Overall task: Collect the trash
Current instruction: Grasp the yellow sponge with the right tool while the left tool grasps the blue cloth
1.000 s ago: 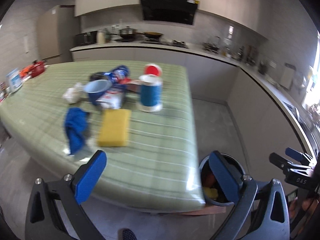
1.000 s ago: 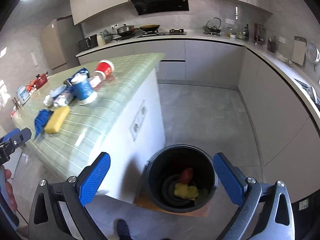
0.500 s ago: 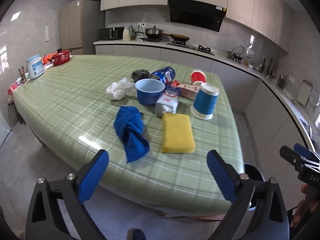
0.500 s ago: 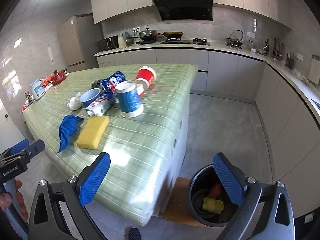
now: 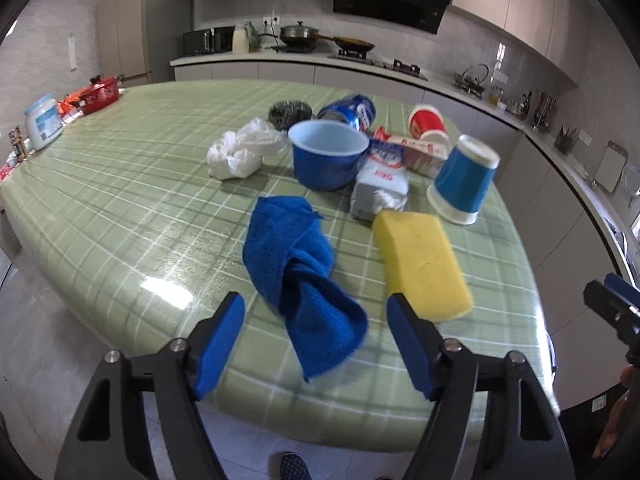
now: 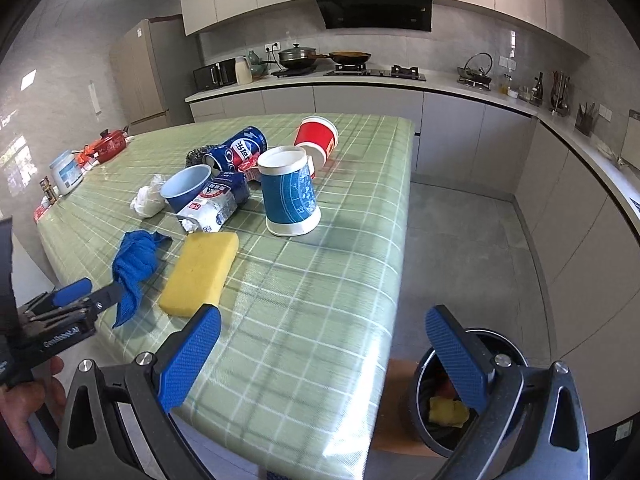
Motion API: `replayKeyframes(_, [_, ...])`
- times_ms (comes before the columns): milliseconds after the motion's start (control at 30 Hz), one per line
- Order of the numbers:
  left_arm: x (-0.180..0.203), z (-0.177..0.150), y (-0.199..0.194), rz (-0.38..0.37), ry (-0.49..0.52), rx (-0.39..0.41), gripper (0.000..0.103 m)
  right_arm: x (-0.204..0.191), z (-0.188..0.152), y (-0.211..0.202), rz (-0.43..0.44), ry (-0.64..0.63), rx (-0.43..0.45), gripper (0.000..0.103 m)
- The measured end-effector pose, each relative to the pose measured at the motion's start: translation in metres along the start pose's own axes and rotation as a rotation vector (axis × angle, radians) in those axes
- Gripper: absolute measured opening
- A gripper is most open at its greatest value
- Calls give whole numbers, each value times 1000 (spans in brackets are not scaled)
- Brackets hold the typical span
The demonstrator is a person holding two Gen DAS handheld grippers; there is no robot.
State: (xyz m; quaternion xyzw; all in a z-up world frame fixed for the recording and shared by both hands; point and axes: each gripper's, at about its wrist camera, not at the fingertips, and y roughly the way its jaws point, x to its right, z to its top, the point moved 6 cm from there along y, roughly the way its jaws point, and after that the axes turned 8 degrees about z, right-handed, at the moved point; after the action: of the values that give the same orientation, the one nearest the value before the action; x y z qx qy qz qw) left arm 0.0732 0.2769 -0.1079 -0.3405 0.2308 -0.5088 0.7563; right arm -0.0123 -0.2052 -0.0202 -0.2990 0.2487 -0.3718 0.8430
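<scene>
- Left gripper [image 5: 316, 344] is spread wide and empty, fingers either side of the near end of the blue cloth [image 5: 304, 276] at the table [image 5: 120, 208] edge; right gripper [image 6: 320, 356] is equally wide and empty, hovering over the near corner with the bin [image 6: 452, 404] on the floor just behind its right finger.
- Trash sits in a tight cluster mid-table: white wad [image 5: 240, 152], foil pouch [image 5: 380, 184], cans [image 5: 352, 112], a carton [image 5: 420, 148], a red cup [image 5: 426, 124] on its side, a blue cup [image 5: 464, 182] standing upside down and a blue bowl [image 5: 326, 156].
- Biggest risk, as I judge it: my left fingers are lined up on the cloth, which looks like a cleaning item, not trash. Closing here could send it into the bin, and so could a grab at the sponge [image 5: 420, 264].
- Reaching past the cloth, I could drag it off the edge, since its end lies close to the rim.
- Pieces in the cluster touch or overlap, so pinching one may knock the cans rolling or tip the upside-down cup.
- The pouch looks soft and crumpled; a shallow pinch could slip.
- The wad is light and could spring out of a loose grip over the floor.
- With both grippers near the same corner, they could bump.
</scene>
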Motion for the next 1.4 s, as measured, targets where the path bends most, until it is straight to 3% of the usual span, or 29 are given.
replayKeyframes(167, [-6, 3, 25, -20, 14, -30, 68, -10, 5, 24, -10, 16, -14, 103])
replayKeyframes(300, [-9, 5, 46, -37, 26, -59, 58, -17, 9, 41, -18, 25, -21, 103])
replayKeyframes(400, [-13, 13, 51, -33, 45, -37, 56, -22, 14, 57, -17, 38, -31, 103])
replayKeyframes(600, [-29, 25, 59, -26, 67, -28, 39, -48, 15, 88, 18, 39, -57, 103])
replayKeyframes(900, [-61, 27, 60, -1, 76, -23, 38, -92, 13, 128, 87, 25, -102, 98])
replayKeyframes(1100, [-56, 27, 58, -29, 77, -15, 37, -100, 7, 142, 32, -27, -134, 73])
replayKeyframes(1133, [-54, 27, 58, -35, 78, -14, 37, -98, 7, 141, 21, -28, -129, 62])
replayKeyframes(1400, [-37, 27, 46, -68, 89, -2, 32, -81, 12, 123, 26, 12, -102, 56])
